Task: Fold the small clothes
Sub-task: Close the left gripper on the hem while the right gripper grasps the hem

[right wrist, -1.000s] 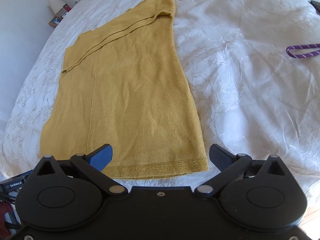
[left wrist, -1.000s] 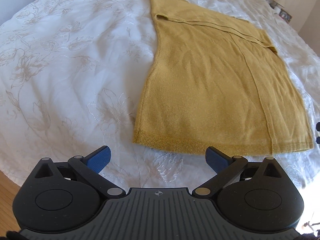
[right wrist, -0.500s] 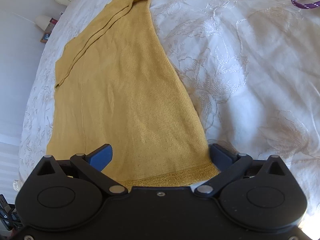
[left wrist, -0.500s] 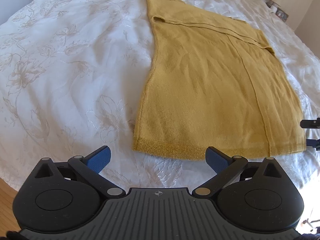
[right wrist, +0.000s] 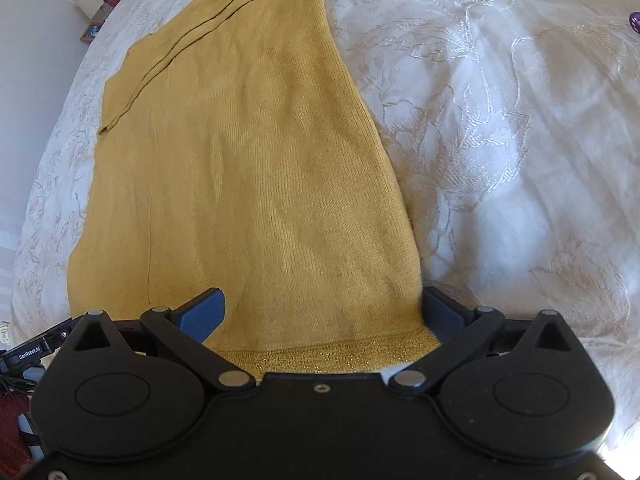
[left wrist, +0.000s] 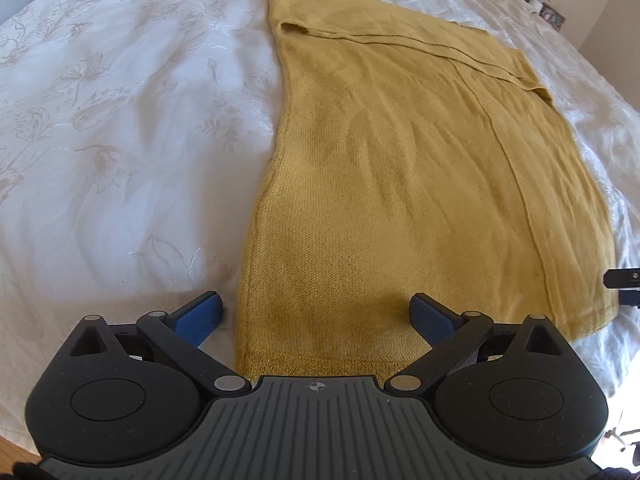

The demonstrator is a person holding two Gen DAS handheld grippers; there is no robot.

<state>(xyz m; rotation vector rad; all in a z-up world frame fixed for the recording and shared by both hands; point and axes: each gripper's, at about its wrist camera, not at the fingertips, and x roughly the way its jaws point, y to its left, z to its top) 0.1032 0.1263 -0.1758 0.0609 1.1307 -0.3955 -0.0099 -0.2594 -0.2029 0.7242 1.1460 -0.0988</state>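
A white bedspread (left wrist: pixel 120 140) with pale embroidered flowers is covering the bed, and a mustard-yellow knit top (left wrist: pixel 400 184) is lying flat on it, stretching away from both of my tools with its glittery hem nearest me. I am holding my left tool (left wrist: pixel 316 314) low over the hem's left corner, fingers spread wide and gripping nothing: the left pad (left wrist: pixel 200 314) is sitting on bare bedspread just outside the garment's edge, the right pad over the knit. My right tool (right wrist: pixel 322 312) is hovering just as wide open and empty at the opposite corner, its right finger (right wrist: pixel 440 308) just past the side edge, its left one over the fabric. At the far end a band is already turned over on itself. I am judging the knit to be light, soft and limp, stretchy rather than slippery, so it should sag between two holds and drag on the textured bedspread. The thicker hem band at each corner looks like the surest place to pinch, taking both layers together and keeping the bedspread out of the bite.
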